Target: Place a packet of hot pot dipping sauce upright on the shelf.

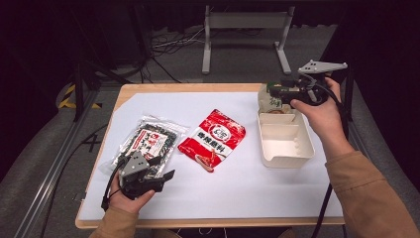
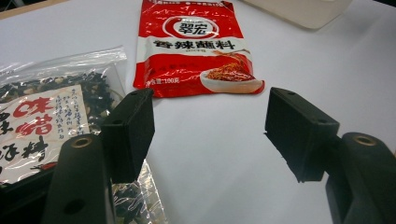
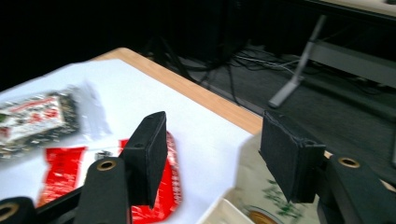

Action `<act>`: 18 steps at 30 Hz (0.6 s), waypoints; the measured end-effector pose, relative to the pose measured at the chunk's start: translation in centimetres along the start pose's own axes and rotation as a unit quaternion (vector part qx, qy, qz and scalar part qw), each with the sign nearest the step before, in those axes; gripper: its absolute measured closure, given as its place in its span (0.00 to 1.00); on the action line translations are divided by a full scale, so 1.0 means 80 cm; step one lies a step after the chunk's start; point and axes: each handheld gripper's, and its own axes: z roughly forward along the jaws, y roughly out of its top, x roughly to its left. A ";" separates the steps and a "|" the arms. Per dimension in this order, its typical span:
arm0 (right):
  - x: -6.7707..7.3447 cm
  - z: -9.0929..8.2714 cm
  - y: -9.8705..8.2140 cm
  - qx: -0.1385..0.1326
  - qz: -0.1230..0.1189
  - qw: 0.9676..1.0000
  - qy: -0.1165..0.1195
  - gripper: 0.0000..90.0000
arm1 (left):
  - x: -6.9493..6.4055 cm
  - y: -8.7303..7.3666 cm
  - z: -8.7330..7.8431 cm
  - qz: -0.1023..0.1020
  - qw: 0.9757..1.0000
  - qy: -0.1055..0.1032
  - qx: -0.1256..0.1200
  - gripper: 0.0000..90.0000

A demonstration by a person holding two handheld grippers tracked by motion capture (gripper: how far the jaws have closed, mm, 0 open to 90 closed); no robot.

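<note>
High view: packets being packed into a white tray [image 1: 286,144].
Right tongs [image 1: 277,91] gape empty at 2 o'clock over the green pouch [image 1: 269,101], apparently placing it; left tongs [image 1: 166,177] open, empty, by the seaweed bag [image 1: 148,141].

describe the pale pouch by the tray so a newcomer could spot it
Start at the white tray on the table's right side. The pouch leans at its far end, under the right gripper. It is cream with green print; the other two packets are red and clear-dark.

A pale green-printed packet [image 1: 270,100] is seen leaning upright at the far end of the white two-compartment box [image 1: 286,148] — partly hidden.
</note>
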 end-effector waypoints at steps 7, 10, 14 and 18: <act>0.013 0.010 0.007 -0.002 0.022 0.998 0.062 0.46 | -0.001 -0.001 0.000 -0.002 1.000 0.000 0.001 0.37; 0.019 0.016 0.007 0.001 0.016 0.997 0.079 0.45 | 0.000 0.000 0.000 -0.001 1.000 0.001 0.000 0.37; 0.029 0.026 0.004 -0.001 0.006 0.995 0.098 0.44 | 0.000 -0.001 -0.001 0.002 1.000 0.002 -0.001 0.37; 0.034 0.037 0.001 0.004 0.000 0.995 0.099 0.44 | 0.000 -0.001 -0.002 0.001 1.000 0.002 0.000 0.37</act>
